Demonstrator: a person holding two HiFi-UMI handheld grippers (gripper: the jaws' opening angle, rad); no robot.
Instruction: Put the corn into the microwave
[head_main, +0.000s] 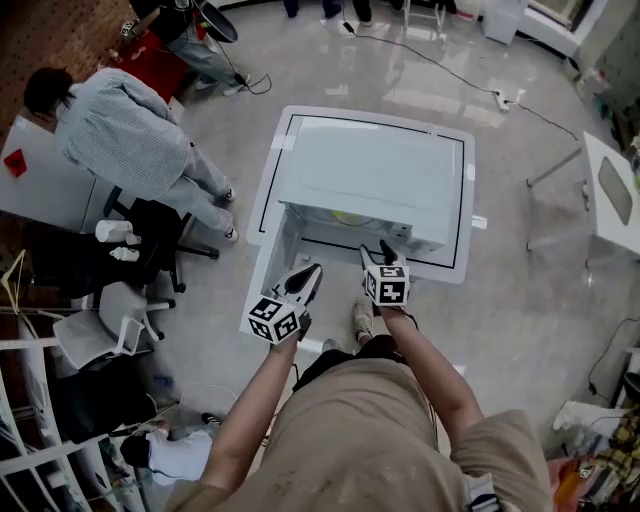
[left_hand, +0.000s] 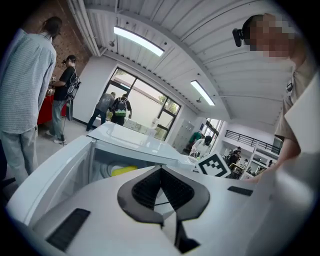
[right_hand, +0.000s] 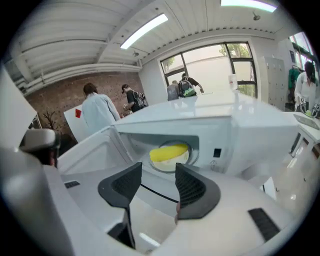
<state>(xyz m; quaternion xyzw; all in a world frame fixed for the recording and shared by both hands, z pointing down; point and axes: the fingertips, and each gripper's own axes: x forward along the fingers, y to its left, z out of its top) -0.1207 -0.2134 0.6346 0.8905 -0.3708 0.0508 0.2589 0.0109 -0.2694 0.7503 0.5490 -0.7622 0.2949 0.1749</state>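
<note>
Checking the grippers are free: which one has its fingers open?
The right gripper: a clear gap separates its fingers, nothing between them. The left gripper's fingers meet at their tips.

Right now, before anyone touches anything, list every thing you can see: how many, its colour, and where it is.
microwave: one, white, on the table, door open
corn: one, yellow, inside the microwave
table: one, white with black border line, under the microwave
bystanders: several, nearest in a pale checked shirt, left of the table
office chair: one, black, beside that bystander
side table: one, white, far right
cable: one, dark, on the floor beyond the table
left gripper: one, white, dark jaws together, empty
right gripper: one, white, dark jaws apart, empty, facing the corn
</note>
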